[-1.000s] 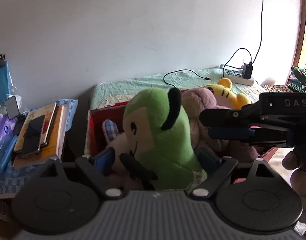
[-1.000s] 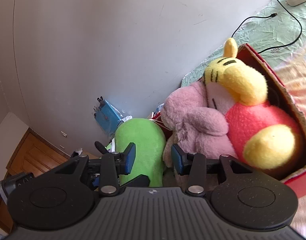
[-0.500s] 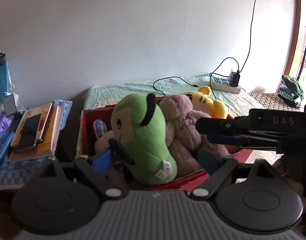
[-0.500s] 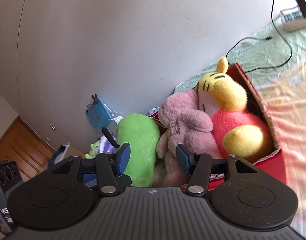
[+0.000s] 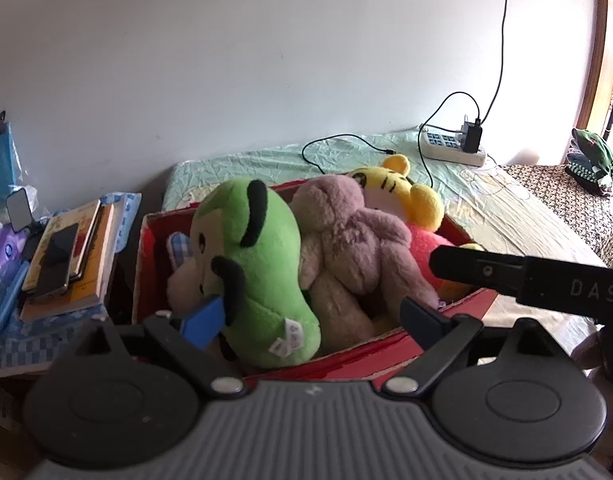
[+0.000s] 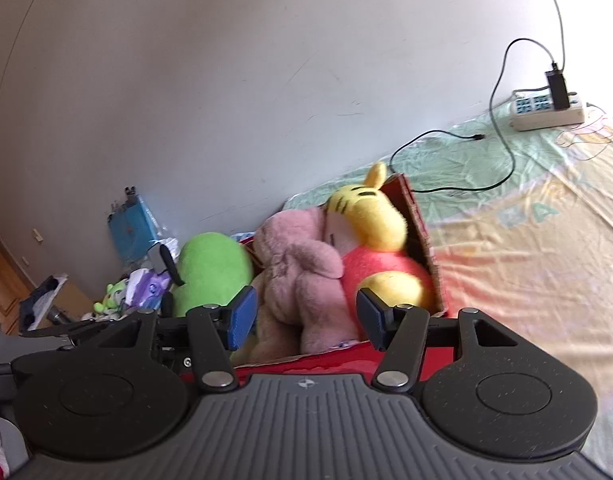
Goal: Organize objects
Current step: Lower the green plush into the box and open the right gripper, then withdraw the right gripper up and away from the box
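A red cardboard box (image 5: 144,264) sits on the bed (image 5: 506,216) against the white wall (image 5: 266,60), packed with soft toys. In the left wrist view the green plush (image 5: 262,276) lies along the left side of the box with its long axis tilted, its head up toward the wall and its tagged lower end pointing at the near rim; its face turns toward the left wall of the box. Pressed against its right flank lies the pink plush (image 5: 346,248), stretched the same way, head at the back and legs toward the front rim. Behind that, at the far right corner, the yellow tiger plush (image 5: 398,196) rests with its head toward the wall and its red body (image 6: 382,264) lower in the box. The left claw (image 5: 312,316) stands released and wide, its jaws having just been opening; the green plush's lower end lies between the fingers in the view, and the blue pad (image 5: 204,320) sits close by its dark arm, but no grip shows. The right claw (image 6: 306,320) is also released, its jaws having just been opening, with the pink plush's legs seen between the pads and not pinched. A stack of books (image 5: 70,256) with a phone (image 5: 56,260) on top lies left of the box, and a power strip (image 5: 452,148) rests on the bed by the wall.
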